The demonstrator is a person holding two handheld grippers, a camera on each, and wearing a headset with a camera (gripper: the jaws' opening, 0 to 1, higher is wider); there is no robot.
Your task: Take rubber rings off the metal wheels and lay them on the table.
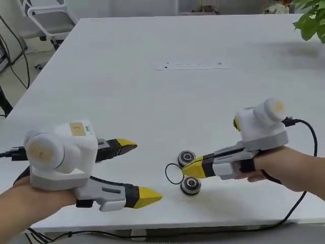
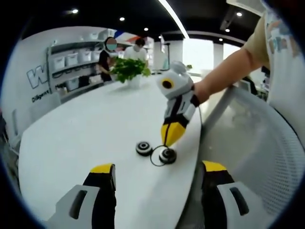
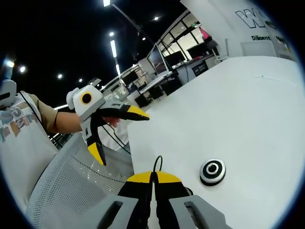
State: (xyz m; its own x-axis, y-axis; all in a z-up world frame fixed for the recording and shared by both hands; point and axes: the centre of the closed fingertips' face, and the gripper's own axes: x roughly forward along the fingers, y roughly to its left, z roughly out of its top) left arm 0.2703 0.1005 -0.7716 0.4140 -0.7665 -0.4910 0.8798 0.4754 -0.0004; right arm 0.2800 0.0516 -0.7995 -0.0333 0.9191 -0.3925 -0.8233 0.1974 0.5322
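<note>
At white table (image 1: 152,96) edge: 2 wheels (image 1: 186,158), ring (image 1: 167,174).

Left claw (image 1: 143,171): housing was white and pale grey, with a round drum (image 1: 44,150) on one side carrying a cream disc and a small tan label (image 1: 77,128) on top. The jaws were black with yellow tips. Right claw (image 1: 187,169) was the same build, with grey jaw arms and yellow tips. A black cable (image 1: 306,152) left the right housing and a second cable (image 1: 10,153) left the other. The person wore a tan short sleeve (image 2: 259,33) and a white shirt (image 2: 287,71) with blue print.
</note>
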